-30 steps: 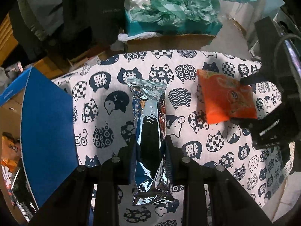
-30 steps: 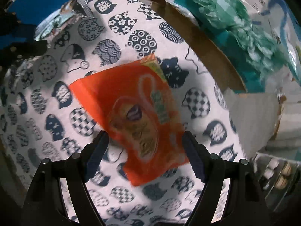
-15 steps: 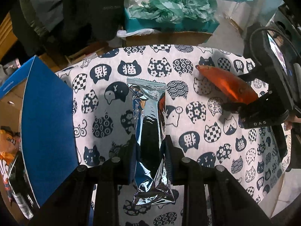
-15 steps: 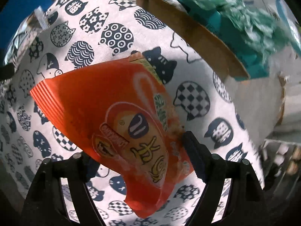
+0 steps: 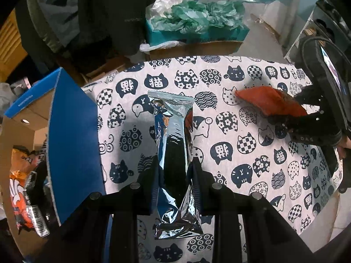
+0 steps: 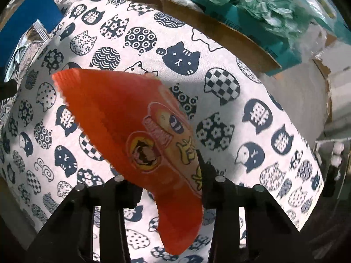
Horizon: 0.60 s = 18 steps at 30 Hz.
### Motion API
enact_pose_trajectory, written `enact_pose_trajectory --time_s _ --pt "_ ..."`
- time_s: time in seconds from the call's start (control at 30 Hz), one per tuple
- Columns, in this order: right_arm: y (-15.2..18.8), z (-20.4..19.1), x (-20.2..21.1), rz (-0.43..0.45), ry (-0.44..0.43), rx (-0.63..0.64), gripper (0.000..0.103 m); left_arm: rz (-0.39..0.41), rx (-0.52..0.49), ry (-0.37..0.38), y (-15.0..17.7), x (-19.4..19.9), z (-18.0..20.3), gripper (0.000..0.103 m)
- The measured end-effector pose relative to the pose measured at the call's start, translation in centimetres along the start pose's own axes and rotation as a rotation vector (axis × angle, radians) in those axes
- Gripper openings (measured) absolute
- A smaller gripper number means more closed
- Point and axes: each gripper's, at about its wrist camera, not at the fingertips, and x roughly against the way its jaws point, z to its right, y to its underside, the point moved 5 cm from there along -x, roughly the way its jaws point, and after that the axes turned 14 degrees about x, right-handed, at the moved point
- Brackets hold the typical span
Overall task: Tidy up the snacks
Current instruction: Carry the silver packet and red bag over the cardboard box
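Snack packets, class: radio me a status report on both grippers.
Left gripper shut on silver packet. Right gripper shut on orange packet, above cat-print cloth. Blue box open at left; nothing blocking.

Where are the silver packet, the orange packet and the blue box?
silver packet [image 5: 173, 151], left wrist view, middle.
orange packet [image 6: 131, 118], right wrist view, front face.
blue box [image 5: 72, 135], left wrist view, raised flap.

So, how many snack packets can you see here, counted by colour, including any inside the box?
Silver foil packet, in the left hand-held gripper: 1
Orange packets: 2, one in the right hand-held gripper, one in the blue-flapped cardboard box
Total: 3
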Motion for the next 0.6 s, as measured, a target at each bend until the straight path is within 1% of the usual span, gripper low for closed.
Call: enact_pose_trajectory --time_s 0.17,0.37,0.4,0.6 --pt "1.7 -1.8 1.1 0.009 0.015 -0.009 0.033 0.019 0.000 0.002 0.4 1.0 -0.3 0.027" --pt "3.7 -3.5 2.9 0.014 0.031 -0.045 0.032 0.045 -0.021 -0.005 1.0 2.2 -0.4 0.027" --pt "3.3 -3.6 3.4 0.012 0.036 -0.052 0.032 0.050 -0.025 -0.005 1.1 2.4 -0.4 0.027" --pt "4.1 -4.7 5.3 0.022 0.044 -0.109 0.030 0.082 -0.042 -0.004 1.7 4.1 -0.7 0.027"
